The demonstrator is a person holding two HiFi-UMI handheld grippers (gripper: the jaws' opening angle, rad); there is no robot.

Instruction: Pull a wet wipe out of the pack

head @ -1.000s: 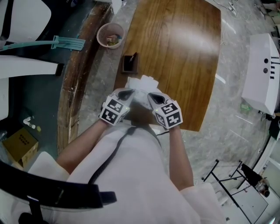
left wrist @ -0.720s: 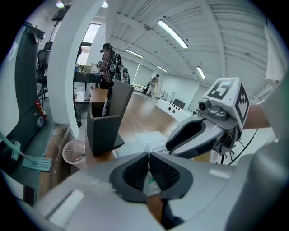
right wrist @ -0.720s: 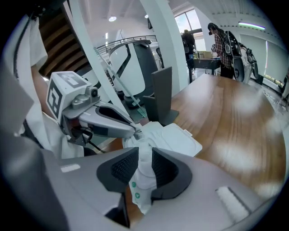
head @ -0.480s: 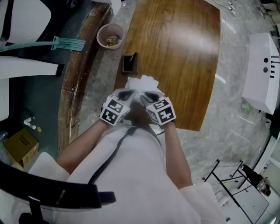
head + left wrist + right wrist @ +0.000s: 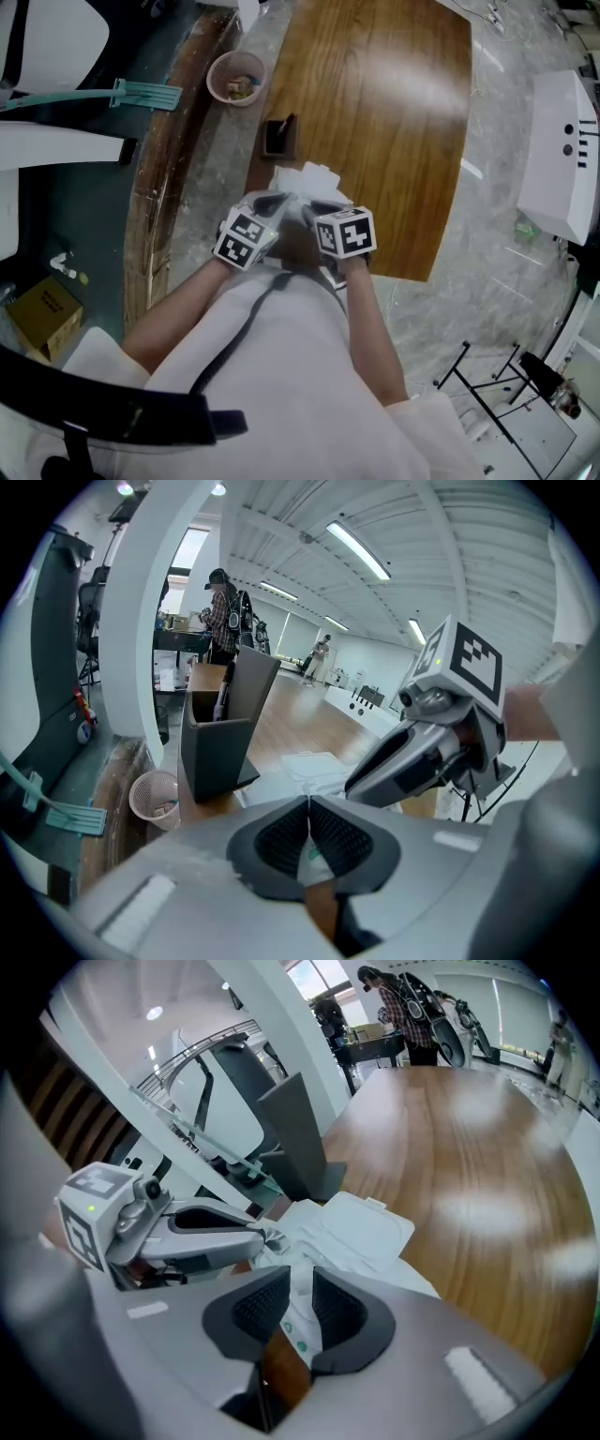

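Observation:
A white wet wipe pack (image 5: 306,178) lies near the front edge of the wooden table (image 5: 394,112), its flip lid (image 5: 362,1228) folded open. My left gripper (image 5: 279,200) is at the pack's near left end, and its jaws are shut on a thin bit of the wrapper (image 5: 313,853) printed in green. My right gripper (image 5: 311,206) is close beside it on the right, pads pressed on a white strip of wrapper (image 5: 298,1312) with green dots. In the right gripper view the left gripper (image 5: 268,1237) pinches crinkled film. No pulled-out wipe shows.
A black pen holder (image 5: 278,137) stands just behind the pack. A pink waste basket (image 5: 237,75) sits on the floor beyond the table's left edge. A white machine (image 5: 562,155) is at the right, a cardboard box (image 5: 42,309) at the lower left. People stand far off.
The right gripper has rolled and edged left toward the left gripper; its marker cube now faces up more squarely. The left gripper and the pack have stayed put.

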